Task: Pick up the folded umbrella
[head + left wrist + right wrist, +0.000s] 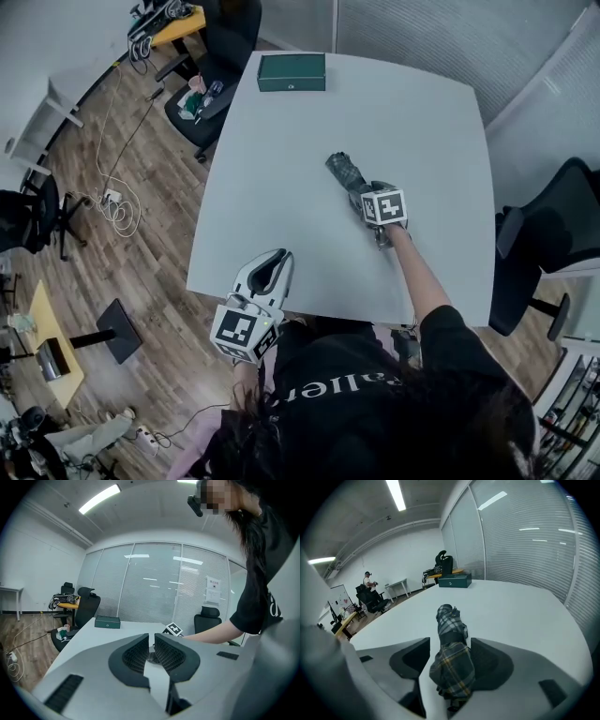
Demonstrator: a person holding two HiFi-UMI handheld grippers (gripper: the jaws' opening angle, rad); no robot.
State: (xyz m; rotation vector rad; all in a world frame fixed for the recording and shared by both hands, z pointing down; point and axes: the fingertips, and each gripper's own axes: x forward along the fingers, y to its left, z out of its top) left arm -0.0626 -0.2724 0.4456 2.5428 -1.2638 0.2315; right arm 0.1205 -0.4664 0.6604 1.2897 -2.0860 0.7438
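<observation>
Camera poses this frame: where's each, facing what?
Head view: on head, steeply down at table, left gripper, right gripper, forearm.
Left gripper view: along its shut jaws across table to green box; forearm shows.
Right gripper view: along open jaws straddling umbrella, toward green box.
Shared: green box in all; umbrella in head and right.

Clad in black short-sleeved T-shirt [375,398] with white lettering [337,386] on the front. Equipped with left gripper [277,258] and right gripper [362,193]: pale grey moulded shells, black ribbed pads [136,656], black slots on flanks. Each topped by white cube [246,333] bearing black square markers.
</observation>
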